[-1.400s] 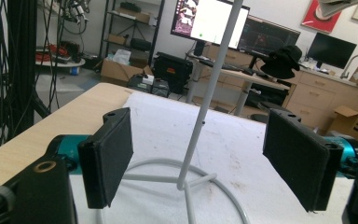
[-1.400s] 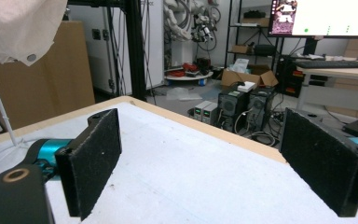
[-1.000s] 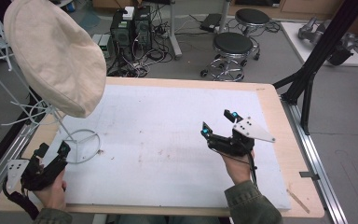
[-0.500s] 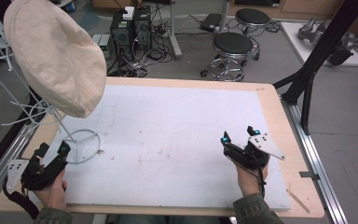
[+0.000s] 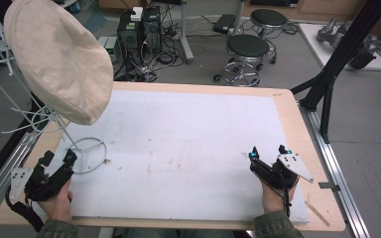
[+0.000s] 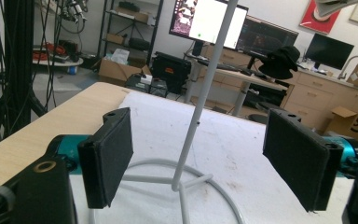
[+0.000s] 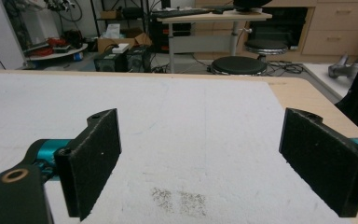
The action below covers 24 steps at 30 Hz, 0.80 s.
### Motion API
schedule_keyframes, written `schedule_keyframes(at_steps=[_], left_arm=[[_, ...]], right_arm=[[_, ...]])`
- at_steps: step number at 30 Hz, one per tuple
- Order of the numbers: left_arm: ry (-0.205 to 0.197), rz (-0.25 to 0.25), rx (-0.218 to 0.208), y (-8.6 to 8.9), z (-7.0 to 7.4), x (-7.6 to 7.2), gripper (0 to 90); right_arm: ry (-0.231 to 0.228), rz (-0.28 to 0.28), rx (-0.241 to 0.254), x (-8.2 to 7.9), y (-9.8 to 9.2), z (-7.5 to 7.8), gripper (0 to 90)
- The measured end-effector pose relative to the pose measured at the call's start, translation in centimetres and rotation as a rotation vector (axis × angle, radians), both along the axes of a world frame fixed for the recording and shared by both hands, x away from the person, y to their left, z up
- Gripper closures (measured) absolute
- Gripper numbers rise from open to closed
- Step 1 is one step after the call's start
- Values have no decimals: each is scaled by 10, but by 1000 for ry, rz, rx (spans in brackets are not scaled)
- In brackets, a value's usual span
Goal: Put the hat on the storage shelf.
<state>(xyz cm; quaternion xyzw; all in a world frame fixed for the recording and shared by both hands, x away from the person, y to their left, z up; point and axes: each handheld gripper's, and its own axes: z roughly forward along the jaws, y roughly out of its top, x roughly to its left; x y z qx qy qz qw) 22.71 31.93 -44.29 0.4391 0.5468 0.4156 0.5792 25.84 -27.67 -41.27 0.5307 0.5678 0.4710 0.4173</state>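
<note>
A cream cloth hat (image 5: 59, 59) sits on top of a white wire stand whose ring base (image 5: 90, 148) rests on the white mat at the table's left. My left gripper (image 5: 58, 157) lies low at the front left, open, with its jaws pointing at the ring base. In the left gripper view the stand's thin pole (image 6: 207, 84) rises between and beyond the open jaws of the left gripper (image 6: 203, 158), and no pad touches it. My right gripper (image 5: 267, 151) is near the front right of the mat. It is open and empty, and bare mat lies between the jaws of the right gripper (image 7: 214, 158).
The white mat (image 5: 188, 134) covers most of the wooden table (image 5: 287, 99). Behind the table stand two black stools (image 5: 248, 47) and computer towers (image 5: 139, 29). A black tripod leg (image 5: 327, 89) rises off the table's right side, next to a metal rail (image 5: 337, 168).
My right gripper has moved from the mat's middle right toward the front right corner and sunk closer to the mat. The left gripper and the hat stand have not moved.
</note>
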Motion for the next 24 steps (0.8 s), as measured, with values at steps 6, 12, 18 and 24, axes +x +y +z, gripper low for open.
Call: schedule_keyframes(at_steps=[6, 12, 18, 24], left_arm=[[0, -2, -2, 0, 0, -1, 243], [1, -4, 4, 0, 0, -1, 243], [0, -8, 3, -1, 0, -1, 243], [-1, -5, 1, 0, 0, -2, 243]], right_arm=[[7, -11, 26, 0, -1, 0, 118], [-16, -12, 48, -2, -5, 1, 118], [-22, -17, 51, -3, -6, 1, 118], [-15, -15, 34, -2, -4, 1, 119]])
